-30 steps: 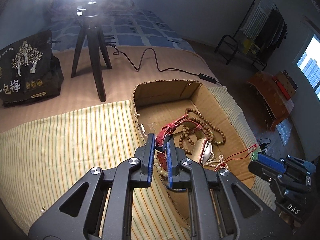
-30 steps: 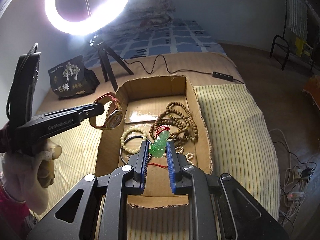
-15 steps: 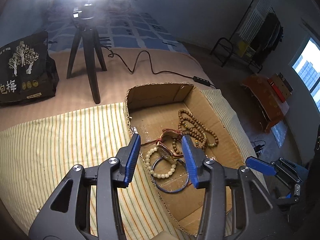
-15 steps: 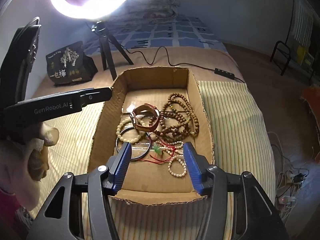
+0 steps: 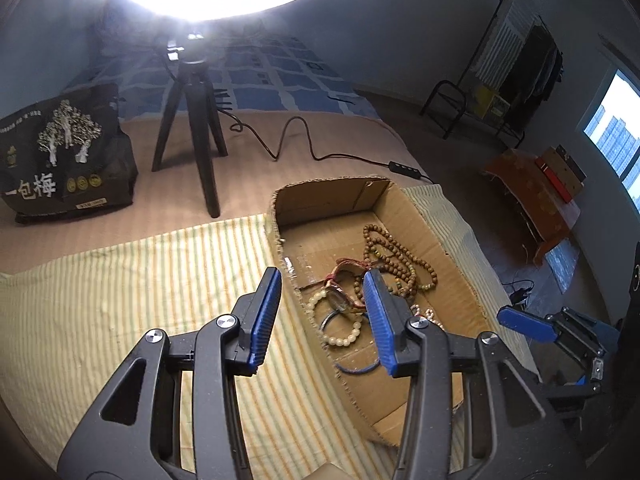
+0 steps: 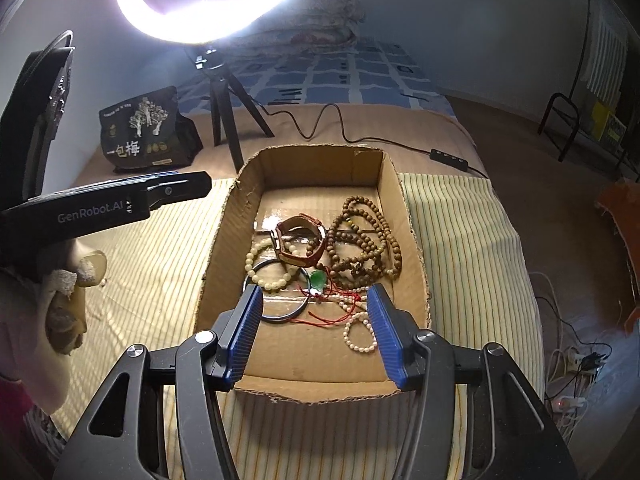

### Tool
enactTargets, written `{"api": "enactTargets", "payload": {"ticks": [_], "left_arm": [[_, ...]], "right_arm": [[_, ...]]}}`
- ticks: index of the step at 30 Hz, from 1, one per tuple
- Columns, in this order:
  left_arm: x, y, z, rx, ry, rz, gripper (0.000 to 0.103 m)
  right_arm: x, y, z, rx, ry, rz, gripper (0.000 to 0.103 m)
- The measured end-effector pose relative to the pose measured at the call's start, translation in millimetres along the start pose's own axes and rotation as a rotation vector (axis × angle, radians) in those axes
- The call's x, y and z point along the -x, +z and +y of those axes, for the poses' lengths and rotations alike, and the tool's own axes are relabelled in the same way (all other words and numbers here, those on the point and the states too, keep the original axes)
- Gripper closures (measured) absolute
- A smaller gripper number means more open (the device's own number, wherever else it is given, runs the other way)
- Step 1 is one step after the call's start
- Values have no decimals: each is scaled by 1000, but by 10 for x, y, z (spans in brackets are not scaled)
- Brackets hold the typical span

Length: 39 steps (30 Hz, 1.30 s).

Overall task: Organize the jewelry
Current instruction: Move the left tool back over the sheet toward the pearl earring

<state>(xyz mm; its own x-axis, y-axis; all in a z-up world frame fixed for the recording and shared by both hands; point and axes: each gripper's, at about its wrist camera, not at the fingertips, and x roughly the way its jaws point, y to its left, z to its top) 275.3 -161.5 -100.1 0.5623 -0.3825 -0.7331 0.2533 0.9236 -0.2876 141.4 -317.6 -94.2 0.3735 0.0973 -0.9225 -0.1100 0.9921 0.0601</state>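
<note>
Cardboard box (image 6: 414, 248): open tray on the striped cloth on the bed, ahead of and below both tongs.
Left tongs (image 5: 324, 312): spread, pinching nothing, over the box's left wall.
Jewelry: bangle (image 6: 280, 312), pale bead bracelet (image 6: 260, 276), strapped watch (image 6: 298, 240), green pendant (image 6: 318, 280) on red cord, wooden beads (image 6: 362, 240), all heaped in the box between and beyond the blue pads.
Right tongs (image 6: 316, 332): spread, empty, above the box's near end.
Risk: cord and strands look tangled, so lifting one piece may drag others out.
</note>
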Motion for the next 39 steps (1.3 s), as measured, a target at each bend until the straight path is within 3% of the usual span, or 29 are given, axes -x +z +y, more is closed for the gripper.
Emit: {"api": "enactTargets", "payload": {"ticks": [18,28,39], "left_arm": [[597,-237,701,-18,114,-30,60],[712,-595,1202,-11,173,35,60],[726,-923,1474,-20,192,80,60]], "right_arm": [[277,-166,504,37,79,-41,50],[333,-445,898,68,160,-24,50],[158,-779,1270,119,205,36,50]]}}
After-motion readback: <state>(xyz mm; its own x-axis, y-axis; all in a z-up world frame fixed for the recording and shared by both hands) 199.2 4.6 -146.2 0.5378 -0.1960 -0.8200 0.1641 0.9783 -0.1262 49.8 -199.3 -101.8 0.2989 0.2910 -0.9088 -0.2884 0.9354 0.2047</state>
